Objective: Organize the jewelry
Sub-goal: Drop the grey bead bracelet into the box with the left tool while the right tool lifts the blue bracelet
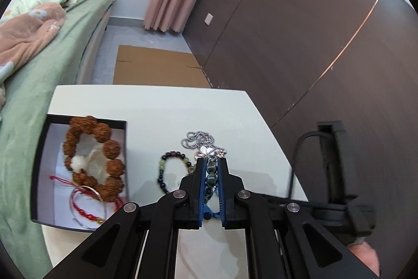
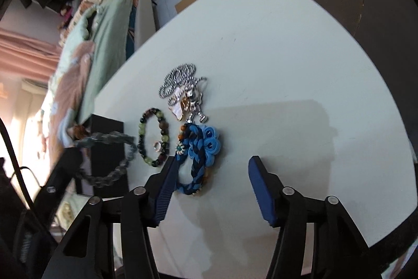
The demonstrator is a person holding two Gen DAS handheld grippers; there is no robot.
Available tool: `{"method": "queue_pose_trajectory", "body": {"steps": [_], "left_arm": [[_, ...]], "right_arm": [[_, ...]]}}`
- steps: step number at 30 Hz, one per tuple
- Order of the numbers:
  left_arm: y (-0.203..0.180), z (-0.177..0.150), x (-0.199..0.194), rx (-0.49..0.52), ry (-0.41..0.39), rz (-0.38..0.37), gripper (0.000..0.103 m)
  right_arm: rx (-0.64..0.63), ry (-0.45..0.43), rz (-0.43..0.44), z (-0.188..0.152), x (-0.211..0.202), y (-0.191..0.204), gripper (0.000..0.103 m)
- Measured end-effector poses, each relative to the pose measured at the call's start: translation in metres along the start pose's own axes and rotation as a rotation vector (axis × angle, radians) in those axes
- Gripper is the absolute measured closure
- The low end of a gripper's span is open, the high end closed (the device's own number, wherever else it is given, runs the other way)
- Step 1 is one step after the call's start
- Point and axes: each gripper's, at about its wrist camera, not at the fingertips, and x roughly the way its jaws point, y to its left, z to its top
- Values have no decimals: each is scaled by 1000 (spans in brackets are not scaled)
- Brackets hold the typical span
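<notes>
Two bracelets matter right now. One, a grey-green bead bracelet (image 1: 211, 175), is clamped between the fingers of my left gripper (image 1: 211, 161); in the right wrist view it hangs blurred at the left of the frame (image 2: 112, 158), over the black box (image 2: 107, 148). That box (image 1: 41, 166), at lower left in the left wrist view, already holds a brown seed bracelet (image 1: 94, 156) and a red cord bracelet (image 1: 86, 203). My grip is only on a few beads, so I judge that a jolt could roll them out, or the dangling loop could snag the box wall and drag the box across the counter (image 1: 156, 106).

Lower centre in the right wrist view, my right gripper (image 2: 211, 177) stands spread and empty, fingers (image 2: 167, 182) straddling the blue braided bracelet (image 2: 198, 148). The left finger is already just beside the braid, so closing off-centre may shove it sideways into the dark bead bracelet (image 2: 154, 140) or up into the silver chain necklace (image 2: 180, 85), tangling them.
</notes>
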Motion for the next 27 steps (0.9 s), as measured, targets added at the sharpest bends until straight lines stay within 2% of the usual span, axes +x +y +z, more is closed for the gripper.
{"method": "queue_pose_trajectory", "body": {"steps": [6,7,8,10,14,19,27], "left_arm": [[18,2,-15,-27,-30,20,94],[20,3,-18,-27,-36,24,94],[21,3,-22,-27,-46,31,94],[24,3,-29,-29,-58,38,94],[31,3,-43,-49,-87,45,94],[37,3,-56,-56,-119,63,94],[54,3,-70,-91,-162,102,94]], "right_arm": [[-85,-54,-120,-5,5,21,47],[-97,-61,-136,-5,5,24,52],[-112,-67,-155,-5,6,27,64],[-140,-67,-183,-6,7,31,75],[-121,-67,-137,-8,3,28,83],[-79,-100,-86,-14,-11,21,83],[-103,-156,-8,-26,-35,23,83]]}}
